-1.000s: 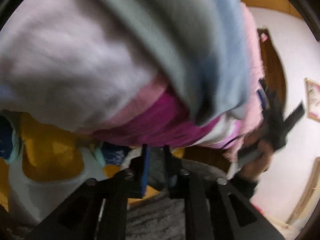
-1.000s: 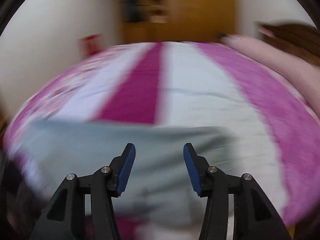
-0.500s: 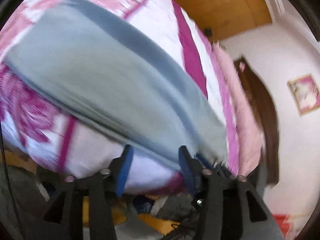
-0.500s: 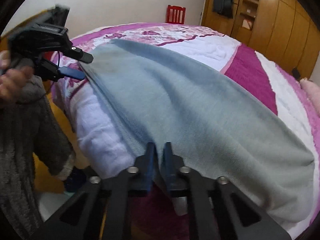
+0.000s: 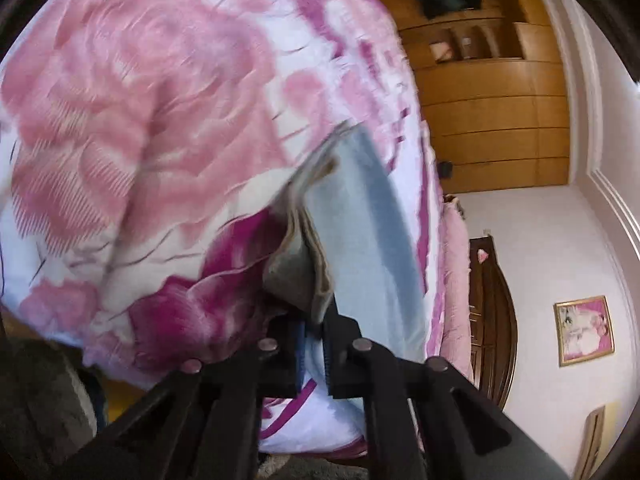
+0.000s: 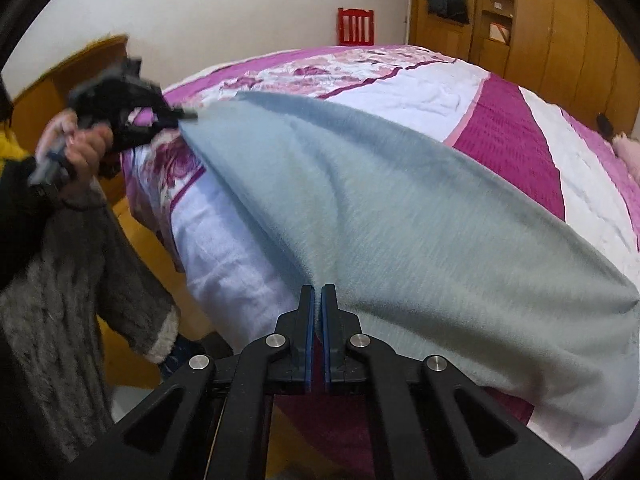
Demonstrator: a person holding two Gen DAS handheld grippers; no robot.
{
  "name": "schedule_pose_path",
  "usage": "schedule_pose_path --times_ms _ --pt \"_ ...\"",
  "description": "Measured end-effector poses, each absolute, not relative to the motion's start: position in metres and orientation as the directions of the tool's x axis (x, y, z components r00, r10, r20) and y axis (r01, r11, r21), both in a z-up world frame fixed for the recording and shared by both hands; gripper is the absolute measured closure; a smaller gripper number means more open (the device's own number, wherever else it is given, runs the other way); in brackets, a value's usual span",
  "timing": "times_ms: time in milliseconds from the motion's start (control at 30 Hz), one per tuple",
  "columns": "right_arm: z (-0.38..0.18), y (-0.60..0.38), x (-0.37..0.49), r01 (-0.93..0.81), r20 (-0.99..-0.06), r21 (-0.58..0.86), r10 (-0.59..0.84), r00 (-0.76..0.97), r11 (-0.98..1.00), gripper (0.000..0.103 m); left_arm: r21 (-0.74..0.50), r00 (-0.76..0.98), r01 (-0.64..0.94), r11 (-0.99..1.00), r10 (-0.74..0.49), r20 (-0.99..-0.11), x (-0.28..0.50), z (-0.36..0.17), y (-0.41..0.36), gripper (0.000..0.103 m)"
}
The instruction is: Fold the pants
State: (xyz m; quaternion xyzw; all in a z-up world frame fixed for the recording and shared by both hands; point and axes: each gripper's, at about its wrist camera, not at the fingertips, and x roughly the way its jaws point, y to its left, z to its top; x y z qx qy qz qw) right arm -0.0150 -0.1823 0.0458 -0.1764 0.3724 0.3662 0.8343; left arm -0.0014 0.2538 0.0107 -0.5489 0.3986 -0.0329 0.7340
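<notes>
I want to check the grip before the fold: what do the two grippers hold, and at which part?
Both hold the light blue-grey fleece pants: right gripper and left gripper each pinch its near edge, at opposite ends.

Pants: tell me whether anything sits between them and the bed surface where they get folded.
Nothing visible does. Both the left gripper and right gripper already clamp the pants, which drape straight onto the bedspread.

Wide pink-and-white floral quilted bed lay bare beyond the spread pale blue fleece pants. Wooden floor strip beside the bed was narrowed by the person's grey knit sleeve. Red slatted chair and wooden wardrobe stood well back.
</notes>
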Motion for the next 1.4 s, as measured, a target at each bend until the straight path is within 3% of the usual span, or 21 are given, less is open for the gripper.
schedule_pose_path --times_ms 133,333,700,867,900,967,1000,1033,1067,1133,1167,1200,1267,1400 --pt "0.035 -0.179 -0.020 -0.752 -0.766 -0.047 0.459 0.449 0.657 0.100 -0.846 0.726 -0.352 0.401 -0.454 -0.517 -0.021 0.029 0.258 0.097" --pt "0.019 -0.171 -0.016 -0.765 -0.803 -0.059 0.425 0.418 0.642 0.100 -0.775 0.658 -0.454 0.439 -0.421 -0.624 -0.013 0.008 0.246 0.096" --pt "0.038 -0.177 -0.029 -0.770 -0.767 -0.085 0.452 0.456 0.632 0.099 -0.762 0.689 -0.464 0.452 -0.356 -0.631 -0.048 0.024 0.252 0.096" --pt "0.052 -0.181 -0.020 -0.773 -0.799 0.021 0.475 0.368 0.634 0.085 -0.780 0.681 -0.475 0.408 -0.392 -0.619 -0.039 0.016 0.256 0.095" --pt "0.073 -0.191 -0.019 -0.782 -0.747 0.073 0.553 0.368 0.619 0.084 -0.784 0.682 -0.481 0.392 -0.395 -0.616 -0.041 0.013 0.258 0.095" --pt "0.114 -0.216 -0.010 -0.791 -0.616 0.151 0.683 0.394 0.593 0.065 -0.762 0.689 -0.517 0.390 -0.337 -0.641 -0.050 0.018 0.262 0.095" --pt "0.131 -0.228 0.001 -0.786 -0.552 0.169 0.717 0.425 0.595 0.046 -0.733 0.710 -0.548 0.403 -0.240 -0.663 -0.067 0.034 0.265 0.095" --pt "0.145 -0.236 0.015 -0.785 -0.497 0.178 0.742 0.449 0.594 0.037 -0.736 0.739 -0.532 0.418 -0.194 -0.645 -0.079 0.047 0.265 0.095" --pt "0.156 -0.239 0.033 -0.791 -0.458 0.171 0.758 0.465 0.588 0.037 -0.739 0.768 -0.503 0.448 -0.160 -0.620 -0.087 0.061 0.262 0.094" --pt "0.159 -0.225 0.074 -0.787 -0.483 0.104 0.722 0.495 0.609 0.037 -0.680 0.784 -0.459 0.572 -0.100 -0.613 -0.089 0.094 0.238 0.094" --pt "0.152 -0.211 0.097 -0.771 -0.532 0.069 0.677 0.509 0.634 0.037 -0.672 0.787 -0.418 0.612 -0.125 -0.604 -0.083 0.100 0.225 0.094" --pt "0.140 -0.197 0.121 -0.755 -0.588 0.066 0.636 0.499 0.653 0.040 -0.660 0.767 -0.306 0.687 -0.233 -0.598 -0.064 0.107 0.196 0.093" --pt "0.120 -0.178 0.151 -0.755 -0.638 0.144 0.643 0.423 0.640 0.045 -0.634 0.694 -0.157 0.757 -0.373 -0.616 -0.038 0.104 0.151 0.093" --pt "0.096 -0.128 0.162 -0.850 -0.691 0.083 0.644 0.327 0.521 0.045 -0.535 0.588 -0.100 0.839 -0.384 -0.712 -0.006 0.069 0.085 0.093"
